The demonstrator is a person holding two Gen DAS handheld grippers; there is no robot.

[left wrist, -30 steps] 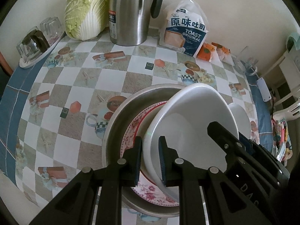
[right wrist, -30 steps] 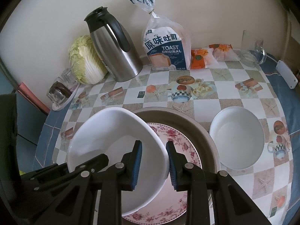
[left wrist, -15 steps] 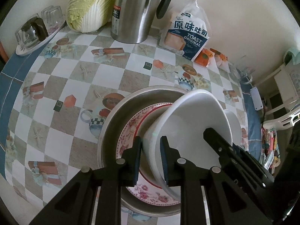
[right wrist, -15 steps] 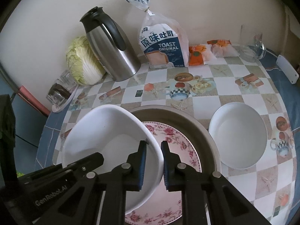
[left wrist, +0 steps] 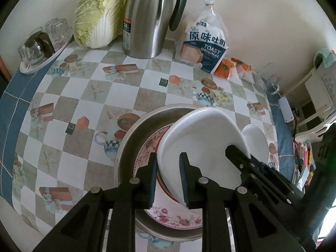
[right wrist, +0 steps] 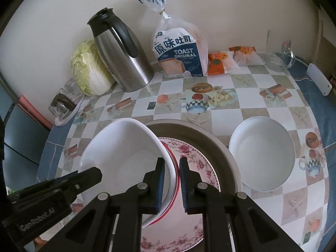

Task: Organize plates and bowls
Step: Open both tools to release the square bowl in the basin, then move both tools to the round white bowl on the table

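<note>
A large white bowl (left wrist: 201, 138) is held tilted over a floral plate (left wrist: 168, 216) that lies in a round metal basin (left wrist: 130, 138). My left gripper (left wrist: 168, 178) straddles the bowl's near rim, its jaws wider than the rim. My right gripper (right wrist: 170, 183) is shut on the bowl's (right wrist: 126, 153) opposite rim; the red-edged floral plate (right wrist: 195, 168) and the basin (right wrist: 210, 134) show below it. A second white bowl (right wrist: 262, 153) sits on the table right of the basin and also shows in the left wrist view (left wrist: 257, 140).
At the back along the wall stand a cabbage (left wrist: 98, 14), a steel thermos jug (left wrist: 151, 19), a toast bread bag (left wrist: 204, 42), orange snack packs (right wrist: 218, 63), and glassware (right wrist: 277, 56). A tray of glasses (left wrist: 35, 48) sits far left.
My right gripper closed onto the bowl's rim. My left gripper's jaws widened slightly around the other rim. The bowl tilted more steeply.
</note>
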